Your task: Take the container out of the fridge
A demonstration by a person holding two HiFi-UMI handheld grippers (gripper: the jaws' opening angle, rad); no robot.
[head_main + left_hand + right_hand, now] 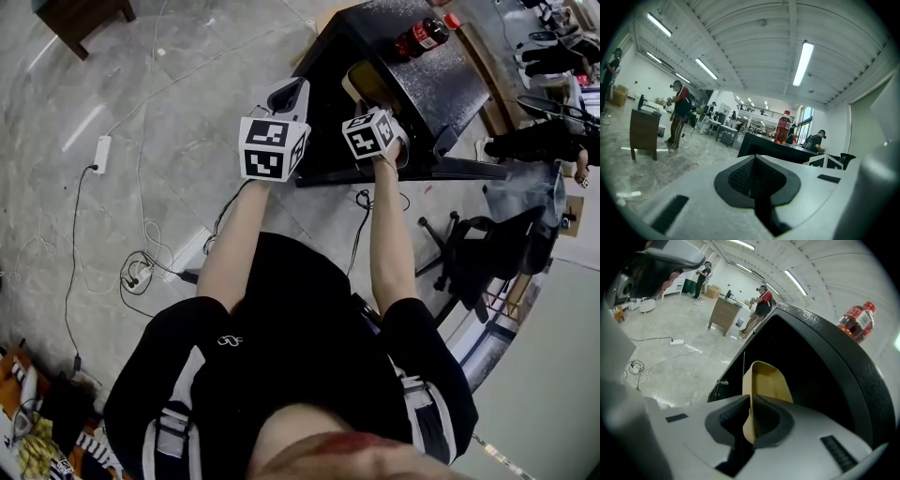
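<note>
A tan paper container hangs just outside the dark opening of the black fridge. My right gripper is shut on its near rim. In the head view the container shows past the right gripper, in front of the fridge. A red-capped cola bottle lies on the fridge top. My left gripper is held level beside the right one, left of the fridge, with its jaws closed on nothing. The left gripper view shows the left gripper pointing past the fridge and the bottle.
Cables and a white power strip lie on the grey floor at the left. A black office chair stands right of the person. A brown wooden cabinet stands farther off, and people work in the background.
</note>
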